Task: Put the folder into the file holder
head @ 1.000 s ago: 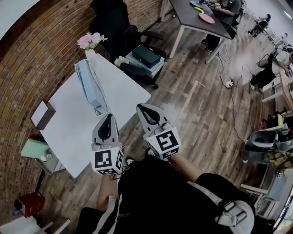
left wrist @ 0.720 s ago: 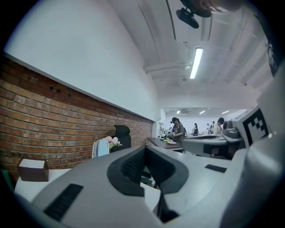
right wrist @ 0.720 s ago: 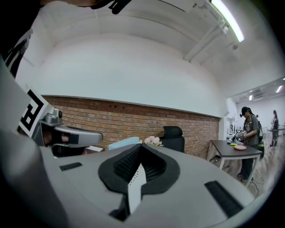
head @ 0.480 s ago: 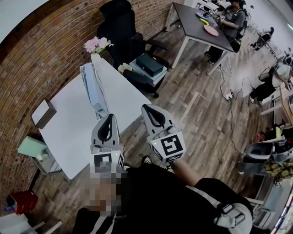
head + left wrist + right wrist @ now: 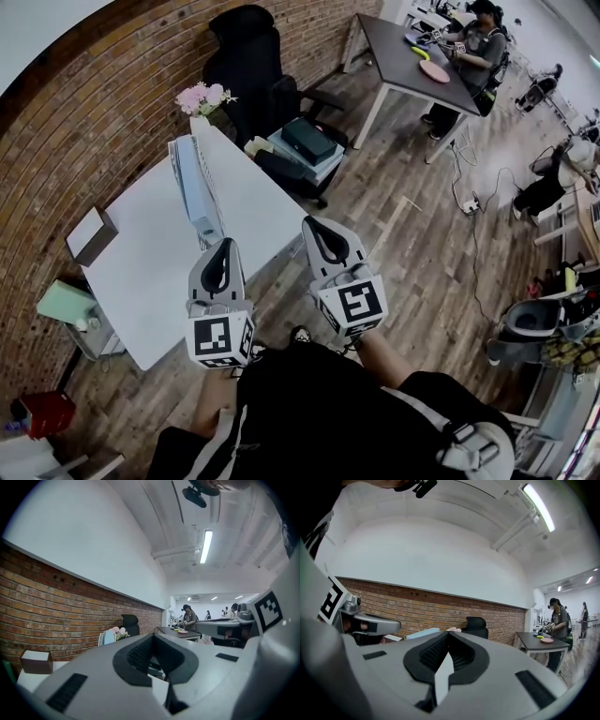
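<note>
Both grippers sit in the lower middle of the head view, side by side and apart from each other, pointing toward the upper part of the frame. The left gripper (image 5: 225, 246) shows against the near edge of the white surface (image 5: 150, 272). Its own view shows its jaws (image 5: 152, 635) closed tip to tip with nothing between them. The right gripper (image 5: 321, 227) shows against the wooden floor (image 5: 412, 244), just right of the surface's corner. Its jaws (image 5: 447, 633) are also closed and empty.

The light blue folder (image 5: 190, 183) stands on edge on the surface, in the upper left of the head view and well away from both grippers. It rests against the white wire file holder (image 5: 210, 185), which runs along its right side. Whether it sits inside a slot cannot be made out. The left gripper view shows the folder small at centre left, before the brick wall (image 5: 84, 103).

A vase of pink flowers (image 5: 204, 97) stands at the far corner of the surface, just beyond the holder. A small box (image 5: 89, 234) sits at the surface's left edge. A black office chair (image 5: 246, 47) stands behind the flowers. At upper right, a person (image 5: 480, 37) stands at a dark table (image 5: 403, 56) bearing a pink plate (image 5: 433, 71).
</note>
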